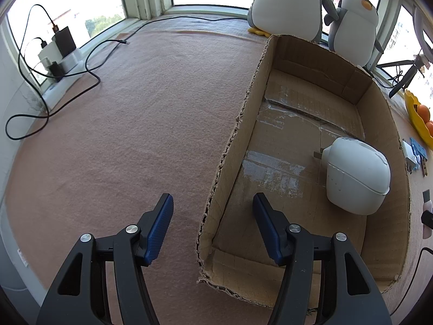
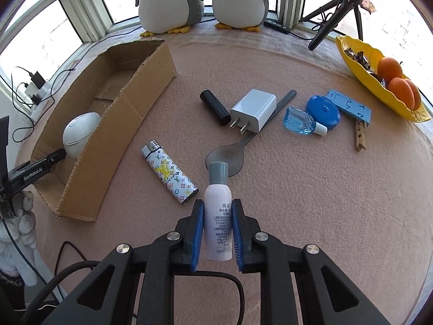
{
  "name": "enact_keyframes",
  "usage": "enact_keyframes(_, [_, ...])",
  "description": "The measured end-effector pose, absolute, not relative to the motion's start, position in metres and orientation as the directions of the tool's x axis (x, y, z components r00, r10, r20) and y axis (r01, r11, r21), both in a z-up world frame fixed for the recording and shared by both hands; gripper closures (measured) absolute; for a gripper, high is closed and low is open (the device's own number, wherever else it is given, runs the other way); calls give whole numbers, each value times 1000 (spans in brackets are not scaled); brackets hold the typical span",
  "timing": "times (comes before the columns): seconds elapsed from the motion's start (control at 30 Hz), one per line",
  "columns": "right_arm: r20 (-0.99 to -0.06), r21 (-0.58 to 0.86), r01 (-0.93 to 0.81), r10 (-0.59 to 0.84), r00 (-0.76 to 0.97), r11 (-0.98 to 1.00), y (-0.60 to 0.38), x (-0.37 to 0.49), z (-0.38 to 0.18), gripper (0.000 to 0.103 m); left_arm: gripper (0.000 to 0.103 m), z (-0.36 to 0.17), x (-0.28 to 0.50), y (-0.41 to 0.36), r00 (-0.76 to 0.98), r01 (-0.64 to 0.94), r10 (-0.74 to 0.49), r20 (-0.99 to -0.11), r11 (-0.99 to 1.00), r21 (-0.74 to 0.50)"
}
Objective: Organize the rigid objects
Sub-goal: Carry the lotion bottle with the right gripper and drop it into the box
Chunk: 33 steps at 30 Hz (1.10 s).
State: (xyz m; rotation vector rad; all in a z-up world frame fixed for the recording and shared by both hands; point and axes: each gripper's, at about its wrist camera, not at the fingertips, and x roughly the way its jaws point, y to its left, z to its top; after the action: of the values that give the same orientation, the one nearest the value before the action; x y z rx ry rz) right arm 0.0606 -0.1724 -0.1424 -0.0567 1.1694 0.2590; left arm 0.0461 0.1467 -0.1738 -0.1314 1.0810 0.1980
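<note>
The right gripper (image 2: 217, 233) jaws pinch the light, rigid bottle (image 2: 218, 216) mid-body. Its smooth plastic may slip. The left gripper (image 1: 213, 224) jaws gape, empty, astride the box (image 1: 392, 146) wall.

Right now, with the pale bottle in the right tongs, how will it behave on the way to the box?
The pale bottle looks smooth and round, so it may slip or twist between the right tongs. It is probably light, being small plastic. Laid in the cardboard box, it could roll toward the white device.

Two plush penguins (image 2: 200, 0) at the window, a yellow dish (image 2: 360, 54) (oranges (image 2: 397, 81) inside), a tripod (image 2: 335, 13).
</note>
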Motion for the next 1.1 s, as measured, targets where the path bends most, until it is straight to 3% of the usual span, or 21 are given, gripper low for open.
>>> enact_keyframes(0.4, [-843,135,-289,263,469,948,-135,89,-98,85,42,-174,48,145,457,-225,93,-885,974,-14])
enact_keyframes(1.1, [-822,151,-401,340,456,904,-48,125,-104,85,42,-175,47,147,468,-221,79,-880,975,-30])
